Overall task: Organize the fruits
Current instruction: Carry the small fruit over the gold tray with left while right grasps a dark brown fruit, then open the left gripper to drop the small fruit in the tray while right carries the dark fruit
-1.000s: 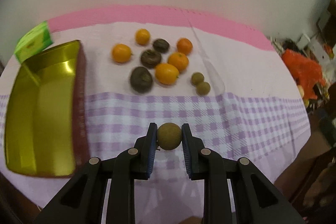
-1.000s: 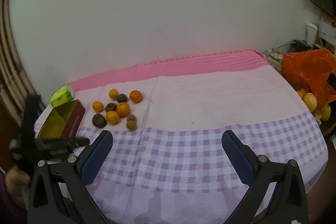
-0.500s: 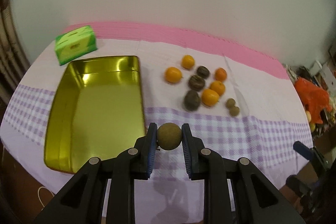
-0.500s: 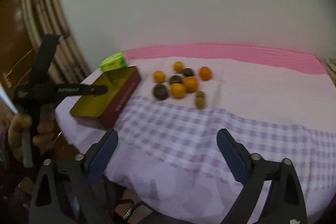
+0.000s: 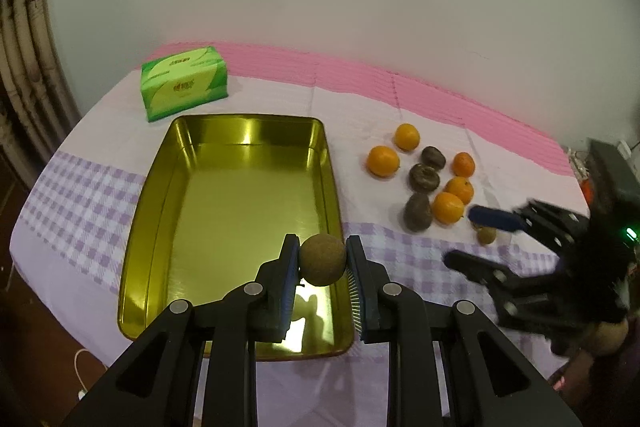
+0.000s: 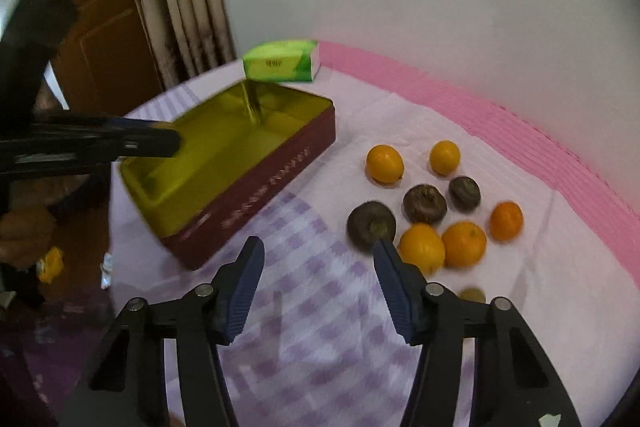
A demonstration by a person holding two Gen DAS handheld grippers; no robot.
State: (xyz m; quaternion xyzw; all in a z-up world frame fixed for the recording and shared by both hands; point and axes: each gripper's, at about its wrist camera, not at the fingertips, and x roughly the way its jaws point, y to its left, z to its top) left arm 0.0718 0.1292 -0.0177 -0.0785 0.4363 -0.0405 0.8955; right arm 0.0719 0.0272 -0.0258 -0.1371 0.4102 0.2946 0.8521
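- The small brown fruit (image 5: 322, 259) is clamped in the left gripper (image 5: 322, 261), above the near end of the gold tin (image 5: 152, 211).
- The tin holds nothing yet.
- Oranges (image 6: 384, 163) and dark fruits (image 6: 424, 204) wait beside it.
- The right gripper (image 6: 318, 275) is closing, nothing between its jaws.

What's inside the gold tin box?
Nothing yet: the gold tin shows only its bare shiny bottom. The left gripper holds a round brown fruit above its near corner, hiding a small patch there.
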